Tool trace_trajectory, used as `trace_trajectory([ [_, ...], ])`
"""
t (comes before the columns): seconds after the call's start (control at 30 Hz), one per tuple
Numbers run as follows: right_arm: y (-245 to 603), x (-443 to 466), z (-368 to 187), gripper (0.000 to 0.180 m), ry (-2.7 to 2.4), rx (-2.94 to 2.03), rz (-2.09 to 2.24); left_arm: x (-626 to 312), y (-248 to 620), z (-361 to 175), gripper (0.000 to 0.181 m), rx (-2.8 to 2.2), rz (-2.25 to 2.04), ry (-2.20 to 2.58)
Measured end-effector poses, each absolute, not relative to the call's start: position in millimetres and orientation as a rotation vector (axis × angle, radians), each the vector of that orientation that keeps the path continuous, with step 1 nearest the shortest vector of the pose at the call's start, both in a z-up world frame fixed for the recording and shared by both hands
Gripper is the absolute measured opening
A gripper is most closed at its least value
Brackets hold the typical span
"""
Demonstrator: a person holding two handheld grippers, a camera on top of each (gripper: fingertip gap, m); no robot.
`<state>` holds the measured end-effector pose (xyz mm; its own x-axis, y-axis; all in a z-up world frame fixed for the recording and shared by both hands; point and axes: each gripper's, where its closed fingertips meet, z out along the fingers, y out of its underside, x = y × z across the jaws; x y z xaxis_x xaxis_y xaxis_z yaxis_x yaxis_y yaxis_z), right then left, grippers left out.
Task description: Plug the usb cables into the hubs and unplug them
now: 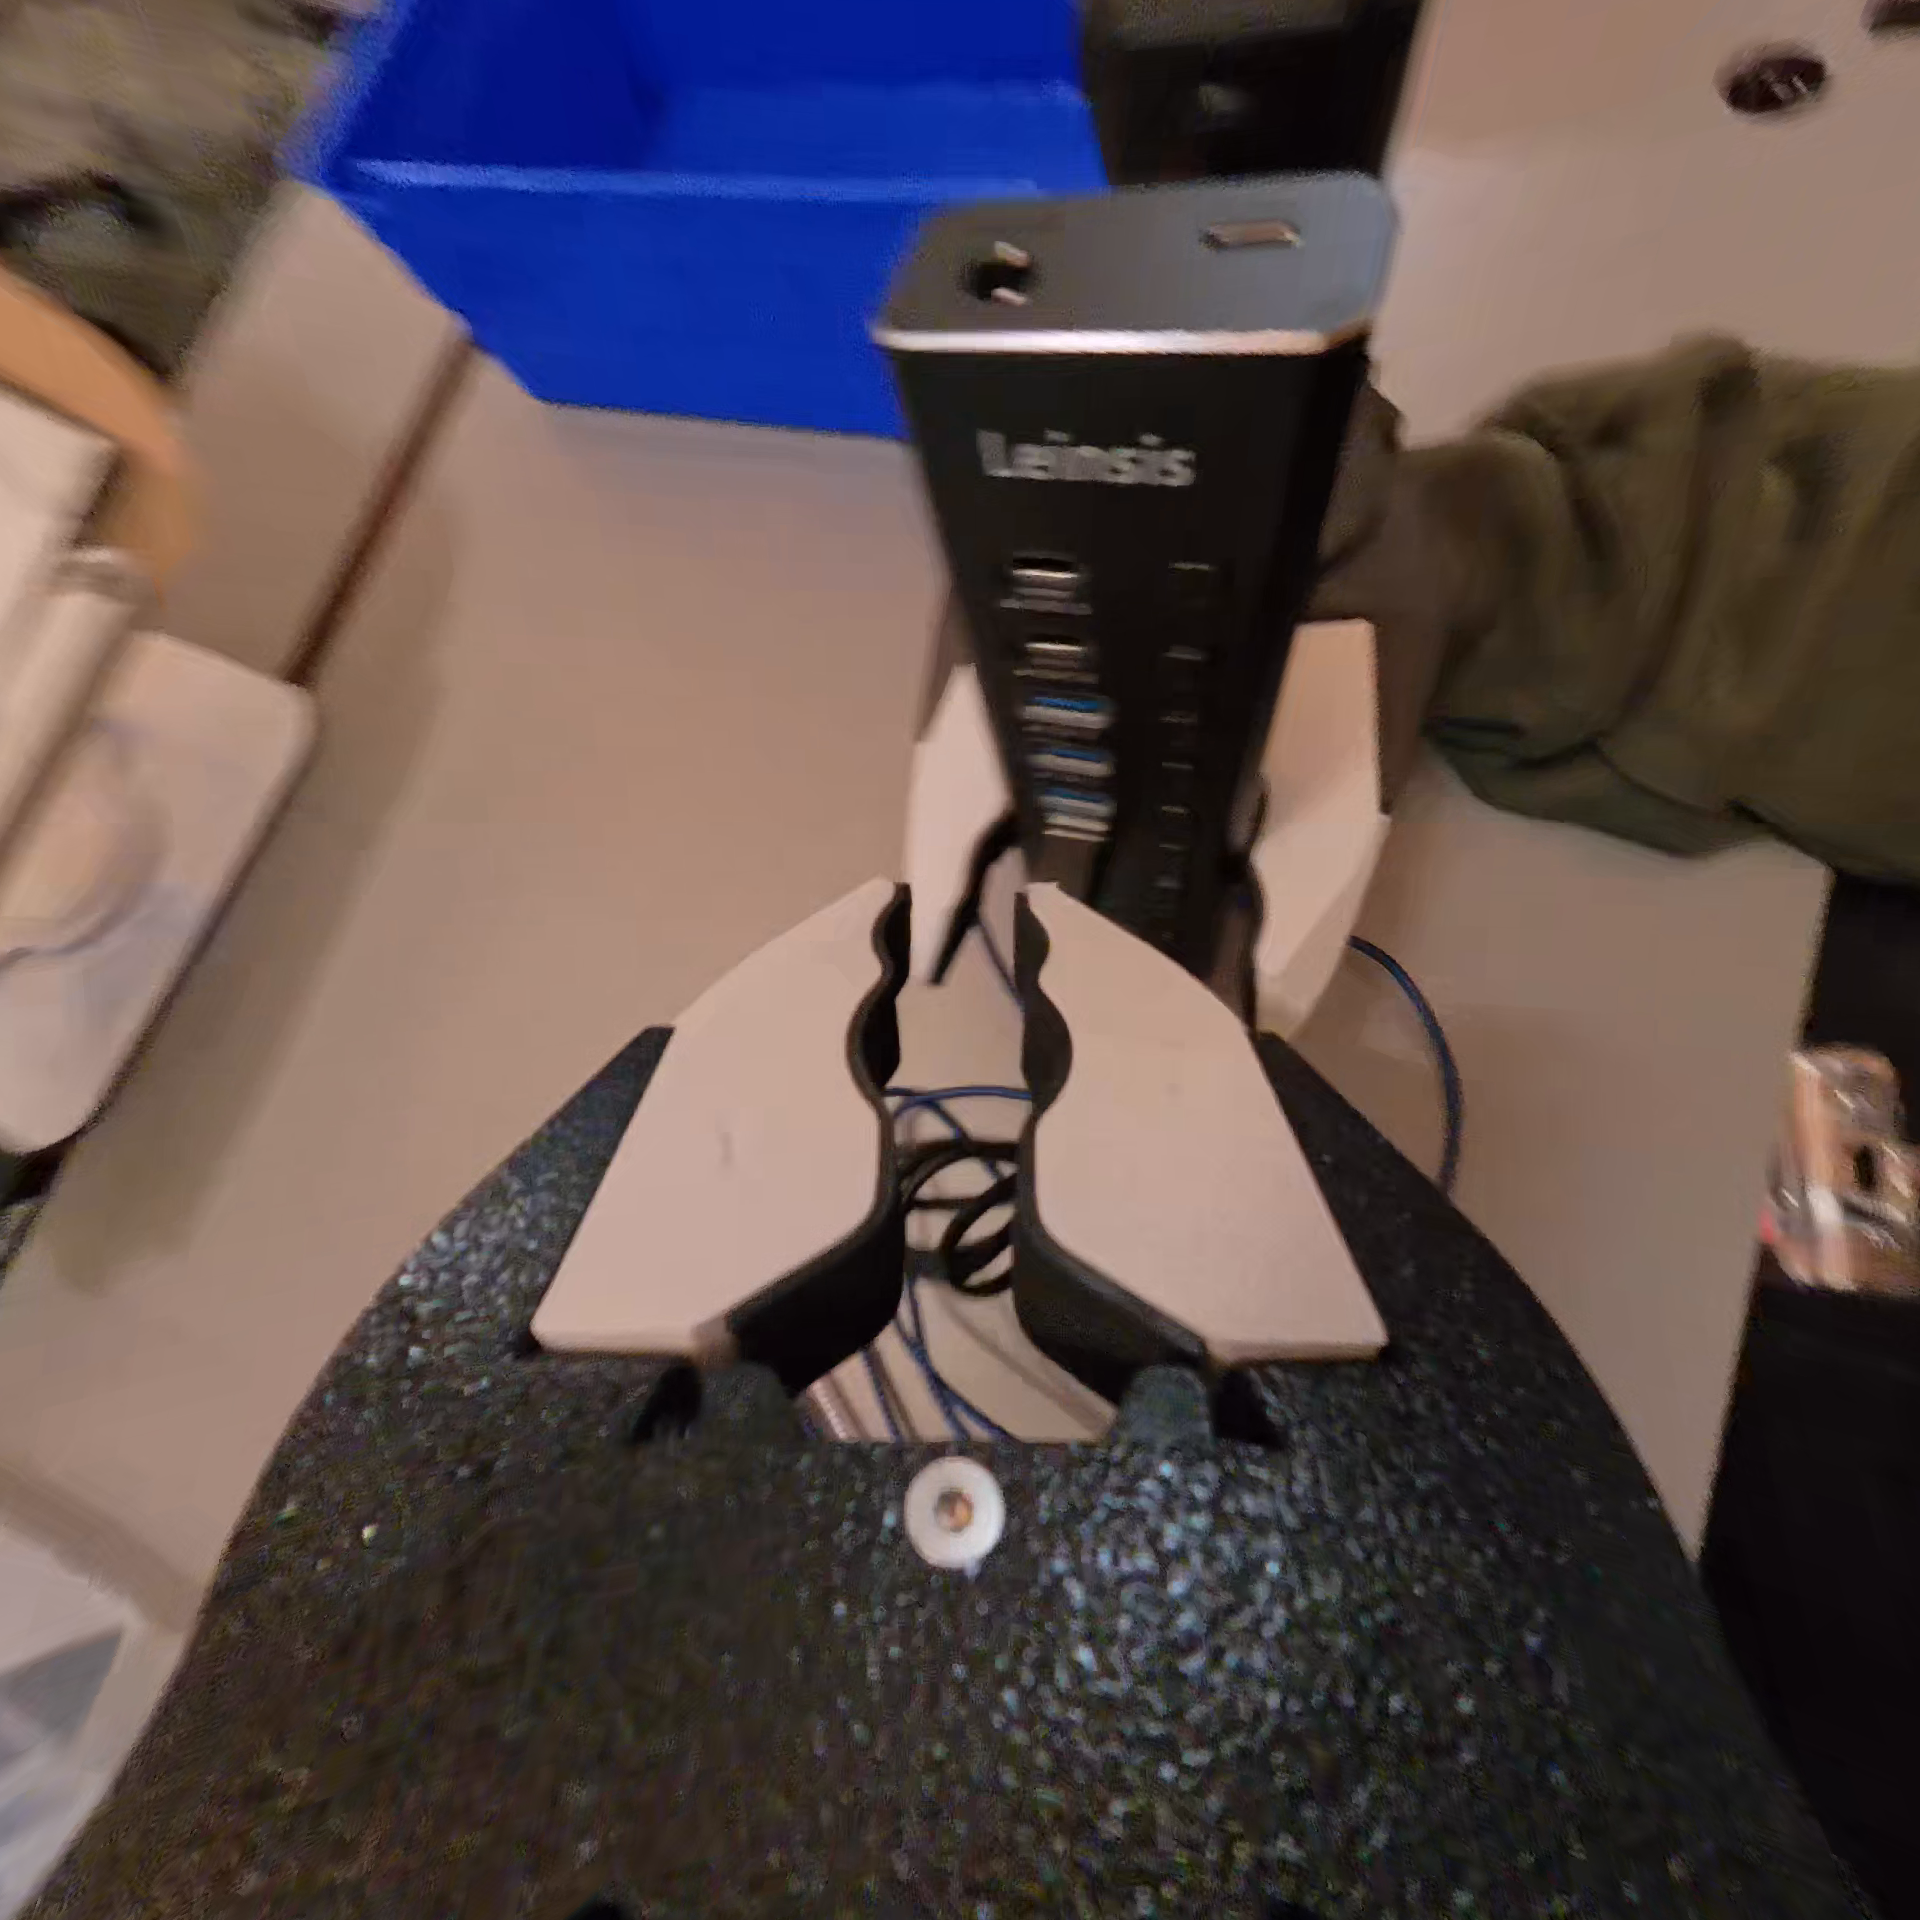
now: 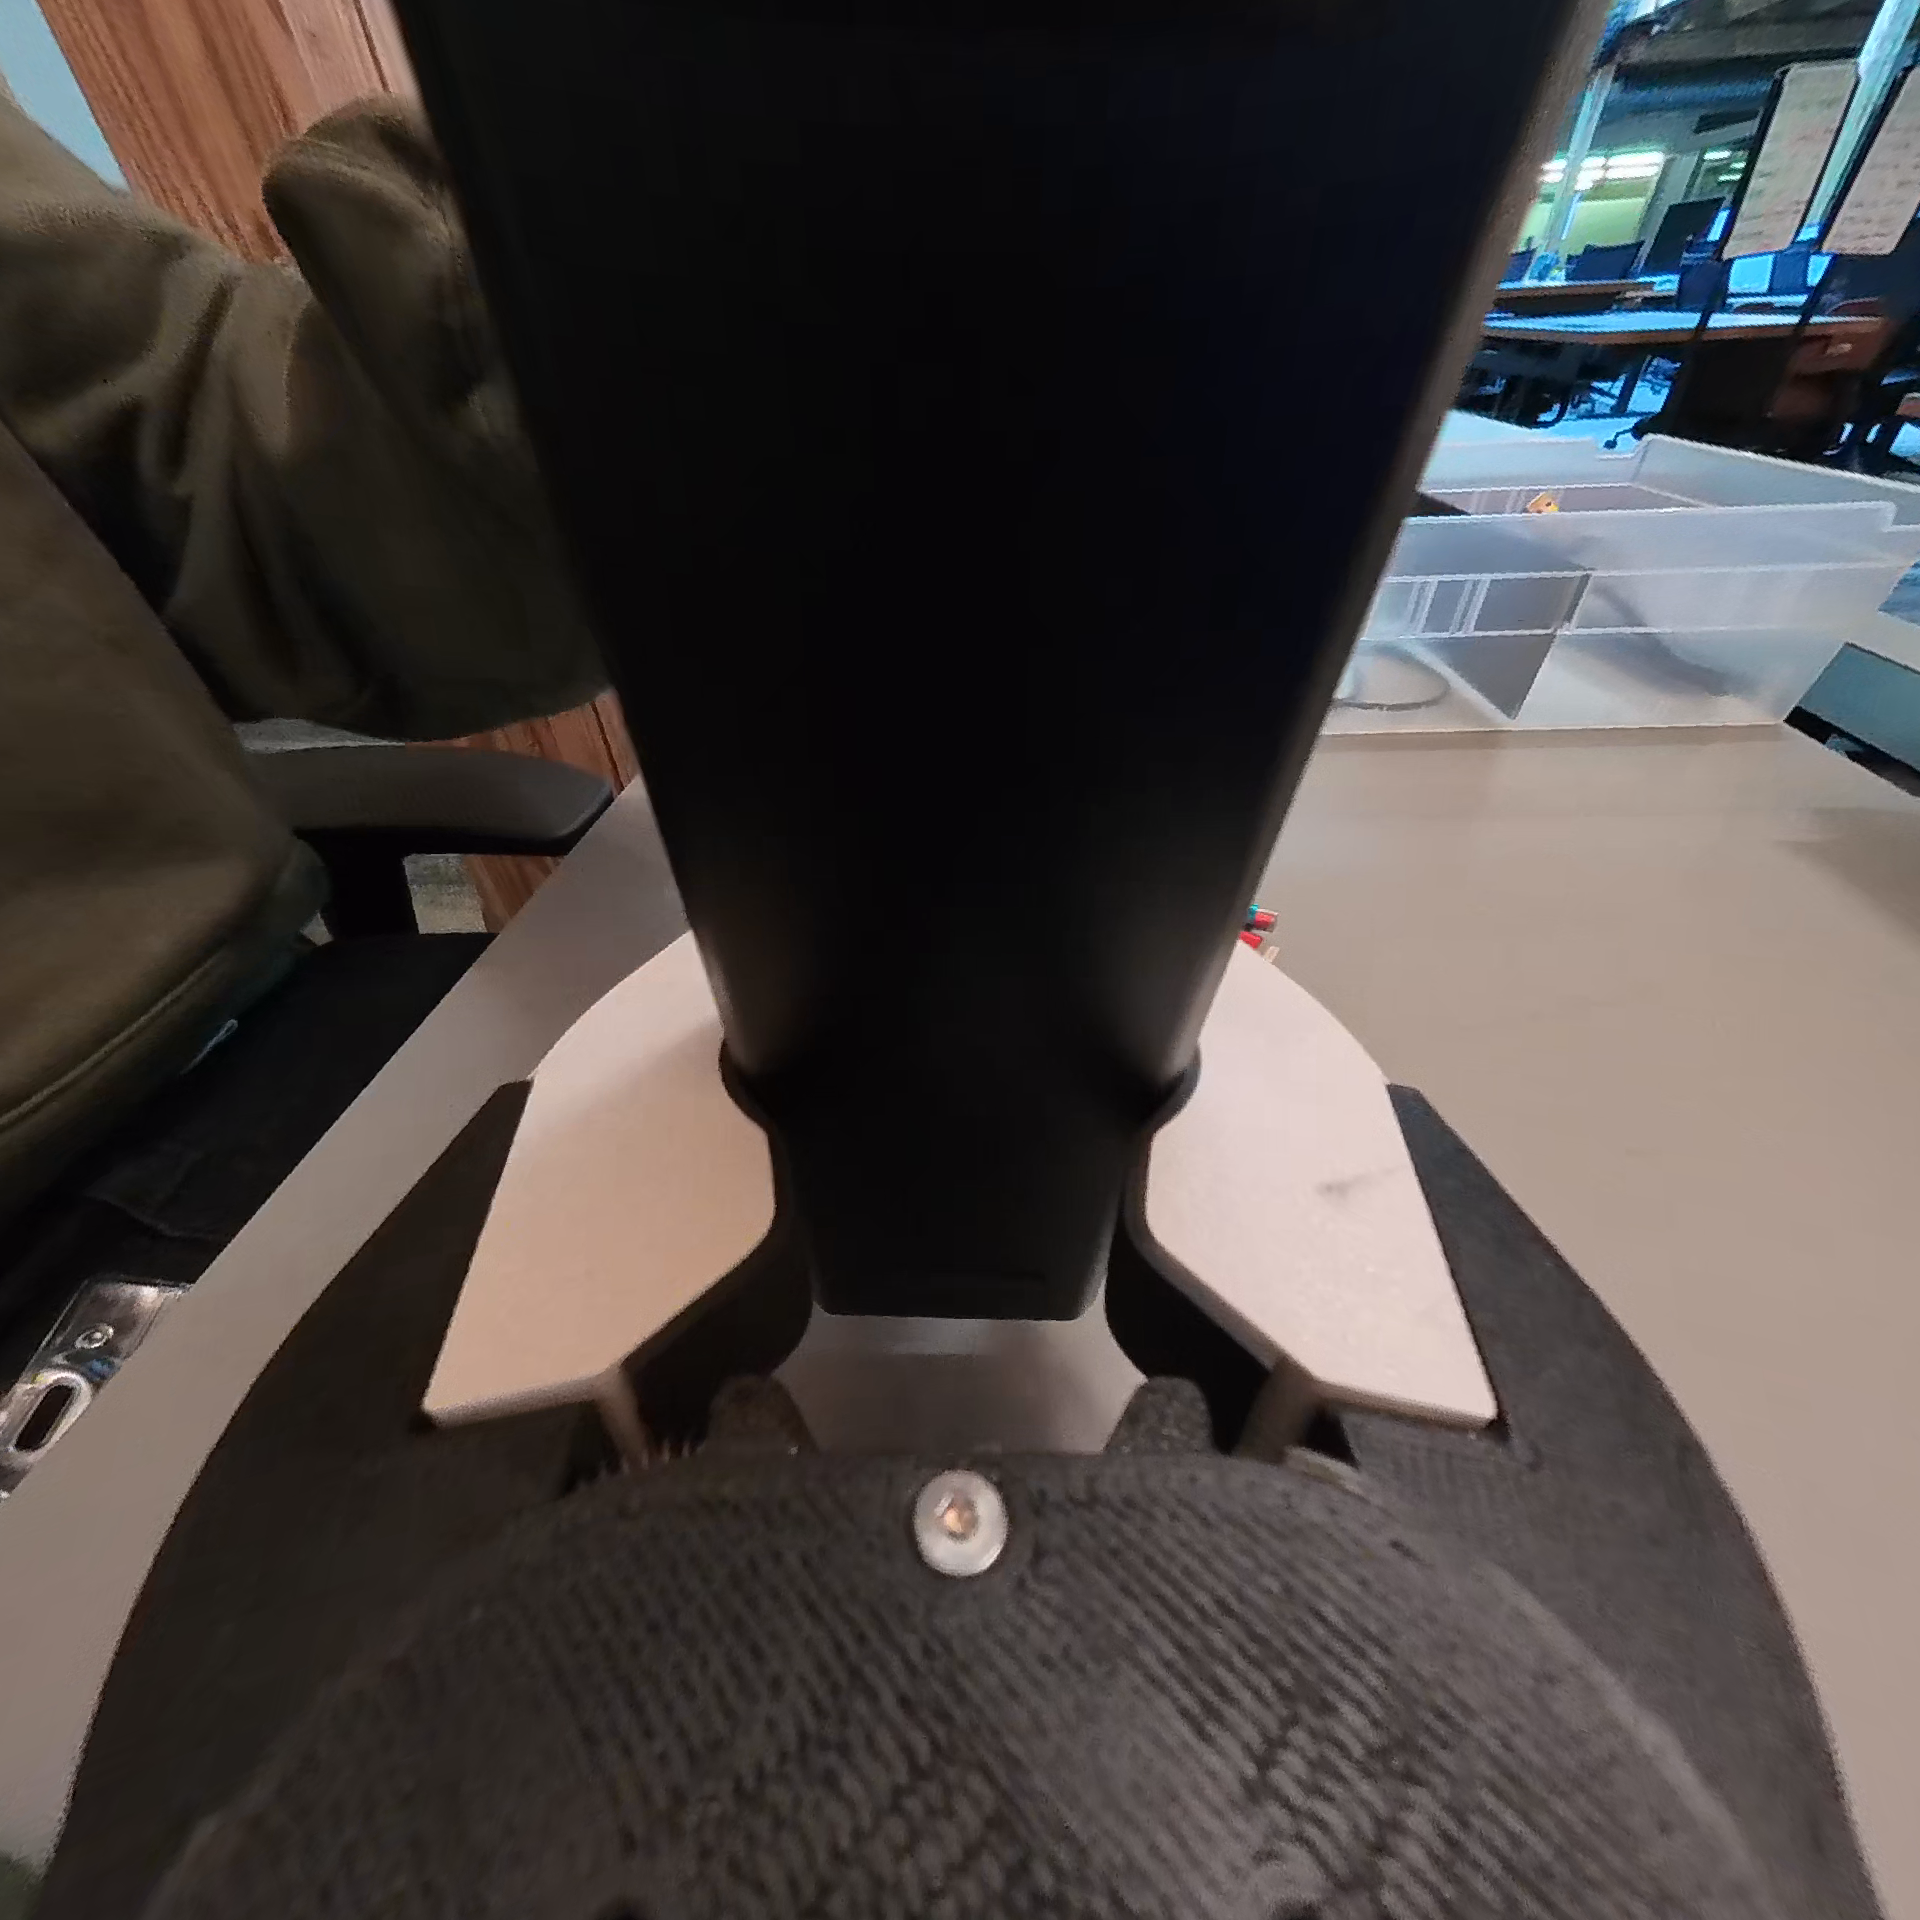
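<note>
I'm looking across a pale beige surface (image 1: 582, 831). At its far side sits a blue bin (image 1: 665, 239), and on the right a person's olive-green sleeve (image 1: 1621, 623) reaches in. From the right wrist view I see wood panelling (image 2: 208, 94) at far left, a dark office chair (image 2: 135, 831) beside the surface, clear plastic trays (image 2: 1642, 582) at far right, and an open office with desks beyond them.

The black hub (image 1: 1122, 540) stands upright near the middle of the surface, its long axis vertical. Its column of ports (image 1: 1060, 707) faces my left camera, some of them blue, and its grey-rimmed top end points up. The left view is smeared, so I'm not sure whether anything is seated in the lowest port.

My right gripper (image 2: 961, 1081) has the hub's lower body clamped between its fingers (image 2: 1288, 1216), one on each side, and the black body fills the middle of that view.

My left gripper (image 1: 961, 914) is just in front of the hub's base, its fingers (image 1: 769, 1122) parted by a narrow gap with nothing between them. Below them a tangle of thin blue cable (image 1: 935, 1101) and black cable (image 1: 966, 1216) lies on the surface.
</note>
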<state>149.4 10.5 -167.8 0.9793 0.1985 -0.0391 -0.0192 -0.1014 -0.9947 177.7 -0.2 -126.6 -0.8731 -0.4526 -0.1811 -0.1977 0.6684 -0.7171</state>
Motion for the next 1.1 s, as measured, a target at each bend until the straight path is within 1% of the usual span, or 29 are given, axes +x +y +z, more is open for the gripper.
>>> trace_trajectory([
  [0.1, 9, 153, -165, 0.071, -0.121, -1.643, 0.171, 185, 44, -98, 0.023, -0.701, -1.151, 2.3],
  [0.17, 9, 158, -165, 0.071, -0.105, -1.643, 0.142, 190, 89, -103, 0.026, -0.876, -1.165, 2.177],
  [0.3, 10, 168, -163, 0.071, -0.061, -1.639, 0.077, 186, 174, -164, 0.033, -1.2, -1.104, 2.027],
  [0.4, 12, 177, -140, 0.072, -0.05, -1.628, -0.013, 176, 207, -196, 0.034, -1.349, -1.174, 1.886],
  [0.57, 16, 190, -80, 0.072, -0.118, -1.681, -0.142, 174, 207, -214, 0.042, -1.385, -1.264, 1.865],
  [0.73, 5, 208, -21, 0.072, -0.148, -1.753, -0.298, 176, 199, -218, 0.043, -1.333, -1.23, 1.903],
  [0.9, -42, 251, 51, 0.072, -0.095, -1.826, -0.51, 172, 200, -214, 0.04, -1.314, -1.258, 1.877],
  [1.0, -72, 269, 96, 0.072, -0.055, -1.815, -0.596, 171, 199, -212, 0.035, -1.302, -1.287, 1.867],
  [1.1, -97, 278, 123, 0.071, -0.01, -1.78, -0.621, 172, 199, -215, 0.033, -1.331, -1.297, 1.894],
])
